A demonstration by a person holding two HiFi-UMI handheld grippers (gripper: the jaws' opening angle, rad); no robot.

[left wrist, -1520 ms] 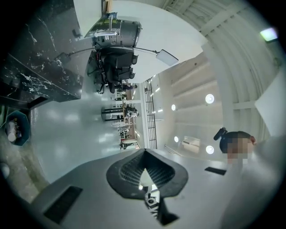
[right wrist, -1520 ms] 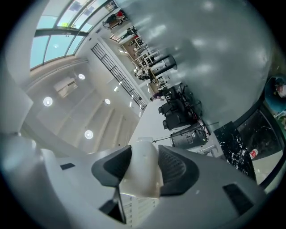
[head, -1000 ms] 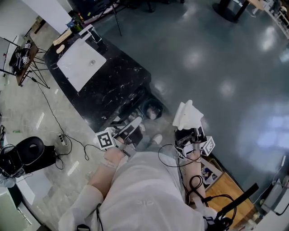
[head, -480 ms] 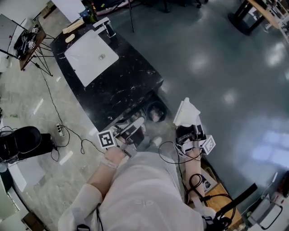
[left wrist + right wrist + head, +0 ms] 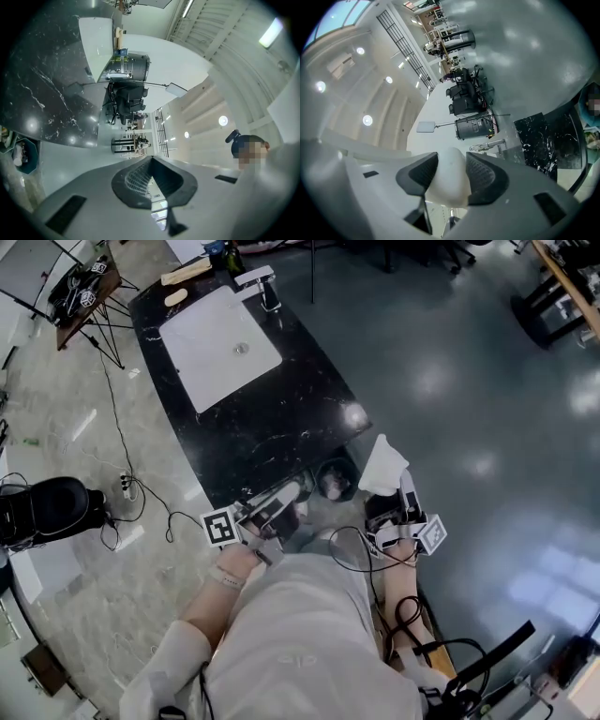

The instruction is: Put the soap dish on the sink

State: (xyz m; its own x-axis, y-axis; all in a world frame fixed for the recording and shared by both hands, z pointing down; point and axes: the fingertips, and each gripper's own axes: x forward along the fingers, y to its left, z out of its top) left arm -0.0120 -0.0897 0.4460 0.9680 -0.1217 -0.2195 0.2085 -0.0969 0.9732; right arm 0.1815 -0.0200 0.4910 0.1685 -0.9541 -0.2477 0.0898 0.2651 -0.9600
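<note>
— Soap dish (image 5: 382, 466), where?
— Clamped between the right gripper's (image 5: 389, 495) jaws, over the floor just beside the black counter's (image 5: 281, 418) near end, well apart from the white sink (image 5: 217, 345).
— Heading?
— Long axis along the jaws, free end pointing away from the person.
— Left gripper (image 5: 289, 491)?
— Jaws together, nothing between them.

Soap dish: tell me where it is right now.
In the head view the soap dish is right of centre, clamped in the right gripper just off the near end of the black counter, far from the white sink.
</note>
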